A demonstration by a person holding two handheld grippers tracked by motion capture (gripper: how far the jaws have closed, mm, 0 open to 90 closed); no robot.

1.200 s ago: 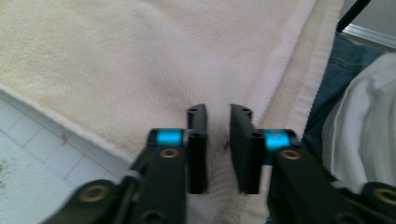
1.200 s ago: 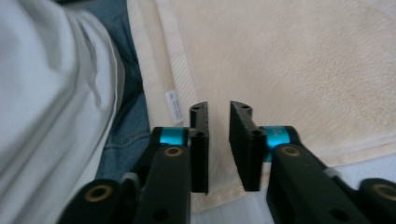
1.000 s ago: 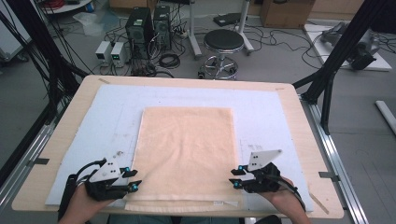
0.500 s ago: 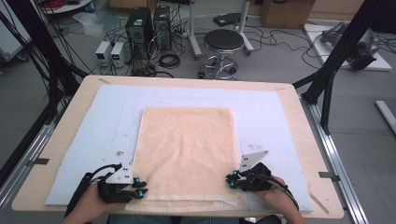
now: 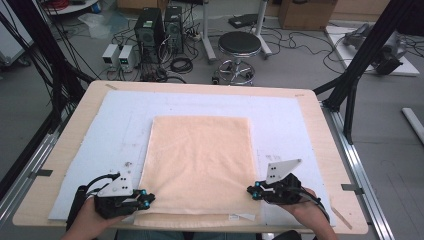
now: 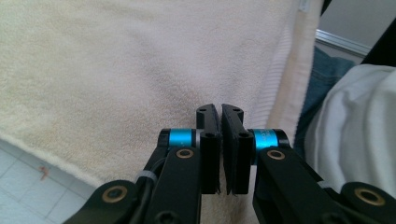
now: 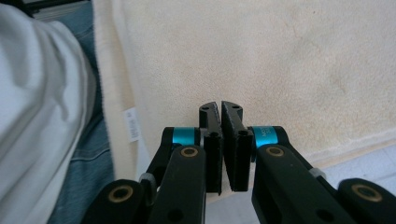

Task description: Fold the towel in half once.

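A peach towel (image 5: 200, 160) lies flat on a pale mat (image 5: 300, 120) that covers the wooden table. My left gripper (image 5: 144, 198) rests at the towel's near left corner, pointing right over its edge. In the left gripper view its jaws (image 6: 220, 109) stand shut just above the towel (image 6: 116, 70), with nothing visible between them. My right gripper (image 5: 251, 191) sits at the near right corner, pointing left. Its jaws (image 7: 220, 106) are likewise shut over the towel (image 7: 303, 60). A white label (image 7: 132, 123) hangs at the towel's near hem.
The table's near edge (image 5: 190, 227) lies just behind both hands, with the person's white shirt (image 6: 359, 126) and jeans beyond it. Black frame posts (image 5: 360, 55) flank the table. A stool (image 5: 239, 47) and computer boxes (image 5: 150, 30) stand on the floor past the far edge.
Both grippers slid toward the table's near edge and a little inward, ending at the towel's near corners. The towel has not moved.
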